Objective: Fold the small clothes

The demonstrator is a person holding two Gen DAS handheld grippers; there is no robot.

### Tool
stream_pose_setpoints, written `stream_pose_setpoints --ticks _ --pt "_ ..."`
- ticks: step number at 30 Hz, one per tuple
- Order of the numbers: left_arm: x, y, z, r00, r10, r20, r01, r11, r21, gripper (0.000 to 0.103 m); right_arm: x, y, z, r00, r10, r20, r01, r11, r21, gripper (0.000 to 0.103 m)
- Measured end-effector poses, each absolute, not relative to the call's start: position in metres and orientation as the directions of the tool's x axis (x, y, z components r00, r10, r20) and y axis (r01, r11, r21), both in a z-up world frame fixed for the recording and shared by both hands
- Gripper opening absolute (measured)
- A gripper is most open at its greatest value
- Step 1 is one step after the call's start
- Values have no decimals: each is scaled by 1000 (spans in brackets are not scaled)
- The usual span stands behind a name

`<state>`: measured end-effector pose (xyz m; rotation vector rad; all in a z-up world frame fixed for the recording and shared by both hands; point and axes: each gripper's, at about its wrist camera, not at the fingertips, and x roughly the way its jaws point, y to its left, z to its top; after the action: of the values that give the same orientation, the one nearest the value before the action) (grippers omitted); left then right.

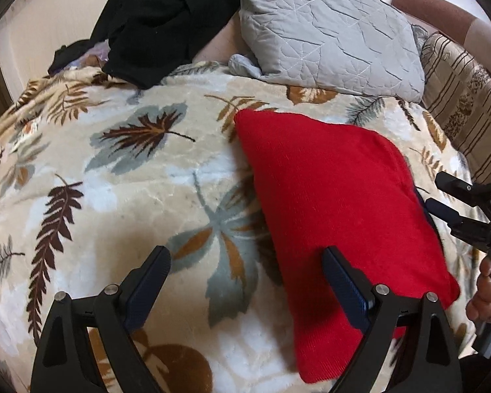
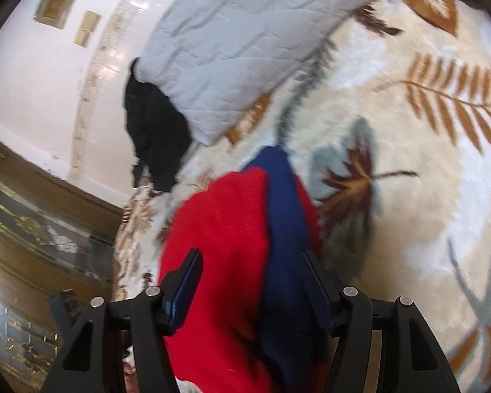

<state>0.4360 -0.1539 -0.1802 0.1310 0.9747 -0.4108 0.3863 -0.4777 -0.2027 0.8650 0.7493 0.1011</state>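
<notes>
A red knit garment (image 1: pixel 337 203) lies folded flat on the leaf-patterned blanket (image 1: pixel 121 177). My left gripper (image 1: pixel 245 268) is open above the blanket, its right finger over the garment's near left edge, holding nothing. My right gripper (image 1: pixel 442 196) shows at the garment's right edge, jaws apart. In the right wrist view the right gripper (image 2: pixel 250 271) is open, with the red garment (image 2: pixel 219 249) and its dark blue part (image 2: pixel 284 235) lying between the fingers. I cannot tell whether the fingers touch the cloth.
A grey quilted pillow (image 1: pixel 324 29) and a heap of black clothes (image 1: pixel 160 23) lie at the far end of the bed. A striped cushion (image 1: pixel 468 111) sits at the right. Floor and a dark cabinet (image 2: pixel 32 229) lie beyond the bed edge.
</notes>
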Motion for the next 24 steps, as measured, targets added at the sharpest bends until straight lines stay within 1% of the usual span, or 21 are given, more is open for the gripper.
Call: stream_pose_setpoints --ticks 1,5,7,15,24 --pt "438 -154 -181 493 -275 -825 396 916 -68 95 389 -476 -204 740 383 -552 202 657 726 65" --pt "440 -159 -180 520 -249 -817 401 916 -24 95 407 -466 -225 668 401 -627 245 677 694 65" --pt "440 -161 -178 527 -242 -815 400 916 -13 95 410 -464 -222 664 393 -636 237 697 677 65" --pt "442 -164 -171 536 -240 -809 393 920 -13 95 404 -477 -208 688 416 -595 214 667 714 65" --pt "443 -172 -167 534 -266 -803 408 912 -31 95 391 -505 -216 683 413 -602 255 637 727 65"
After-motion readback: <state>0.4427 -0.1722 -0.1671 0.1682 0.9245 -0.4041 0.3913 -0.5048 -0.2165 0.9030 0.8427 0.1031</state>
